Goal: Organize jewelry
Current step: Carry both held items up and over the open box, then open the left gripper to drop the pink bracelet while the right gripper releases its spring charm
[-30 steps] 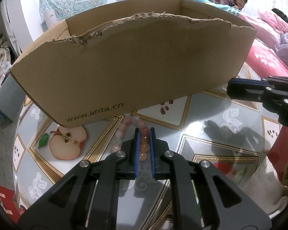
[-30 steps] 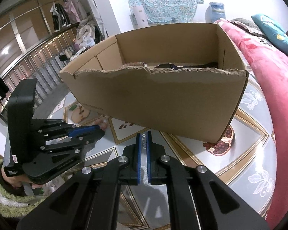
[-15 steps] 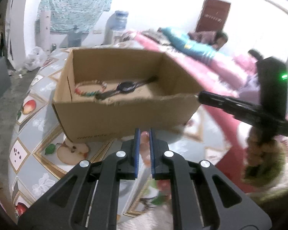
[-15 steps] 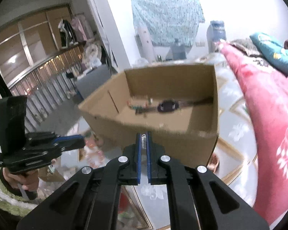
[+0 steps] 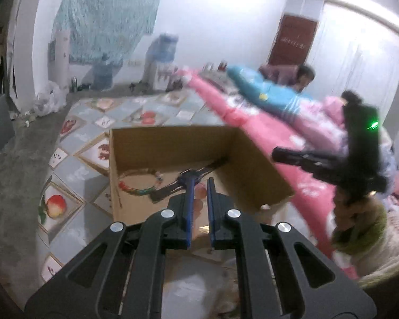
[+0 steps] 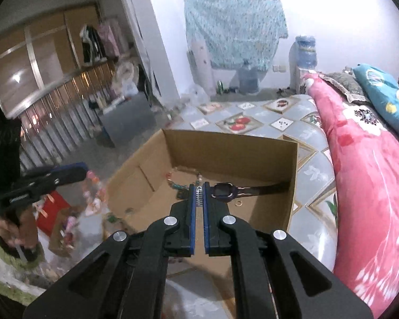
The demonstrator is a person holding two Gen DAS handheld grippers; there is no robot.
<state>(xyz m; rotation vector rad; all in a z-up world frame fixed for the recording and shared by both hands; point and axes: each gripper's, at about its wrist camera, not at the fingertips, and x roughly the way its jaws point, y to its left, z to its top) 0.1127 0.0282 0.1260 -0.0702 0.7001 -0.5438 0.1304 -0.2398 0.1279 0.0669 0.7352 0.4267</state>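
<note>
I can't read any text from here. The red door [image 5: 292, 40] carries faint markings and the left claw [image 6: 74, 174] has a pale line of lettering on its arm, both too blurred to read.

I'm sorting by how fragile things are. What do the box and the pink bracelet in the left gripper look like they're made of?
Box: plain brown corrugated cardboard, matte, with raw cut edges. Pink bracelet: round pale pink beads, glossy and slightly translucent, probably stone, glass or plastic; the blur leaves that open. Left gripper pinches it.
</note>
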